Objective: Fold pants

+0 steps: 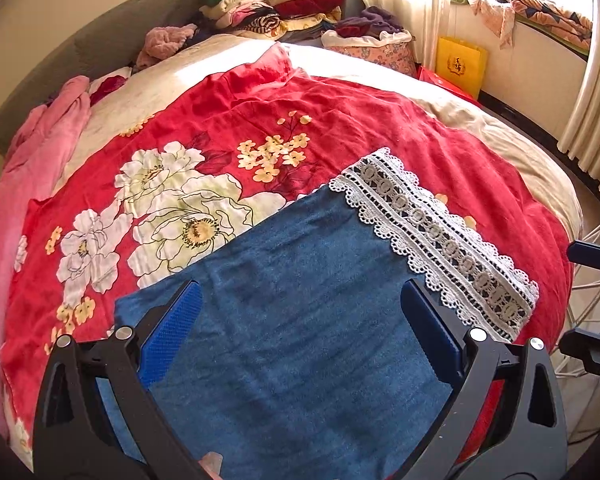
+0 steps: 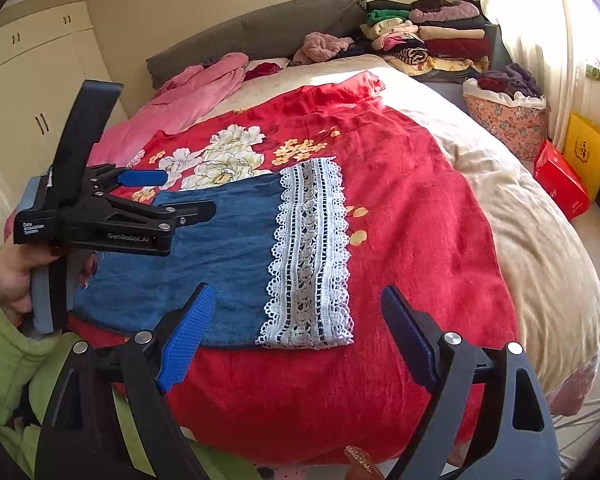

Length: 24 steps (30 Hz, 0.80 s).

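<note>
Pants point(image 2: 204, 264) lay folded flat on the red quilt point(image 2: 412, 208) covering the bed point(image 2: 540, 248), their lace hem point(image 2: 312, 256) at the right end; the left gripper point(image 2: 168, 196) hovered over their left part, jaws spread wide and empty; the right gripper point(image 2: 296, 320) hung above the near edge of the pants, jaws likewise apart, holding nothing; clothes point(image 2: 428, 36) were stacked at the far headboard point(image 2: 260, 28).
</note>
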Tool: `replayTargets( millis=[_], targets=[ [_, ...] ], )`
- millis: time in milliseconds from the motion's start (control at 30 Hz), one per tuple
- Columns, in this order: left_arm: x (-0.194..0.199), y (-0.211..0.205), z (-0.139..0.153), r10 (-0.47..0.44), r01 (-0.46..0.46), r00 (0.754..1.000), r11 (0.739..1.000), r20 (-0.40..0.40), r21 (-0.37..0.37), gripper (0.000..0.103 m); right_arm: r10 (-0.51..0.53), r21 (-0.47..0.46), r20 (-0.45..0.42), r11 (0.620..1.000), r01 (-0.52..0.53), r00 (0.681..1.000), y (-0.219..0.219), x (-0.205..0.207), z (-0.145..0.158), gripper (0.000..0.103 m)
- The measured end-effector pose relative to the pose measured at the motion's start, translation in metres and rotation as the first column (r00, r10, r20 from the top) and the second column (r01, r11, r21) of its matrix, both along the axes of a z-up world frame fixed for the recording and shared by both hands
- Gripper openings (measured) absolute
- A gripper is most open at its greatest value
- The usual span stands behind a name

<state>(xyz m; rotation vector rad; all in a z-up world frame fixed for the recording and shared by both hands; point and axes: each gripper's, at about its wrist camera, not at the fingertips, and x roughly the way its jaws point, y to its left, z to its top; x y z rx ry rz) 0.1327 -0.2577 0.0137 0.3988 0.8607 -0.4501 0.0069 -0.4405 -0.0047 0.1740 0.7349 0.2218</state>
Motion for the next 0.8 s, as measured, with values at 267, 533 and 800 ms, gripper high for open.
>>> replayTargets(
  millis=[267, 533, 800],
  targets=[
    [0.037, -0.017, -0.013, -0.065, 0.065, 0.998, 0.998, -0.026, 0.01, 0.093, -0.018, 0.018, -0.063, 1.0, 0.019, 0.998, 0.001, 0.017, -0.021, 0.084],
    [0.072, -0.046, -0.024, -0.153, 0.153, 0.984, 0.988, -0.091, -0.013, 0.093, -0.023, 0.082, -0.105, 0.996, 0.032, 0.994, 0.004, 0.034, -0.038, 0.084],
    [0.098, -0.051, -0.052, -0.175, 0.162, 0.964, 0.983, -0.202, -0.083, 0.077, -0.011, 0.142, -0.121, 0.989, 0.029, 0.993, 0.003, 0.042, -0.051, 0.084]
  ],
)
